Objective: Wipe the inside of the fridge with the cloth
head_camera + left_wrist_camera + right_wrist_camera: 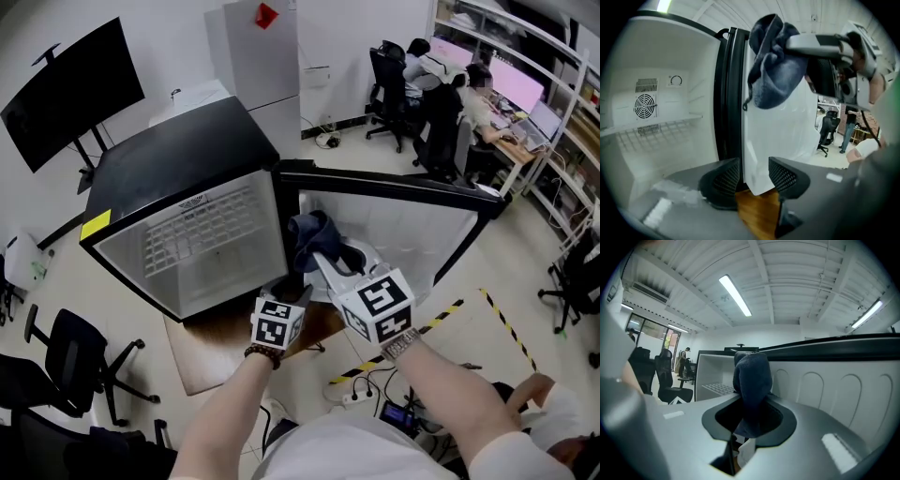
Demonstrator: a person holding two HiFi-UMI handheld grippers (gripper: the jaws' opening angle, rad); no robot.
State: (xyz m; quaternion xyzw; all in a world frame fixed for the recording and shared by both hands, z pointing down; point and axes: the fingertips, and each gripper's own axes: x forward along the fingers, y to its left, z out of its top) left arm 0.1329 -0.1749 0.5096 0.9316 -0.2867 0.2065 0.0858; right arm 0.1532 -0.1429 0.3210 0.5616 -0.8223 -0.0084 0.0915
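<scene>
A small black fridge [178, 155] stands with its door [394, 202] swung open to the right. Its white inside [656, 117] has a wire shelf [202, 230] and a round fan grille [645, 105]. My right gripper [323, 258] is shut on a dark blue cloth [314, 234], held up in front of the door's hinge side. The cloth [751, 380] bunches upward between its jaws. My left gripper [289, 283] sits lower, just left of the right one, and is open [754, 180] and holding nothing. The door's white lower corner shows through its gap. Above it hangs the cloth [776, 70].
The fridge stands on a wooden board [216, 352]. An office chair [80, 361] is at the near left and a dark monitor [70, 89] at the far left. Yellow-black floor tape [450, 314] and a power strip [361, 394] lie right. People sit at desks [450, 94] behind.
</scene>
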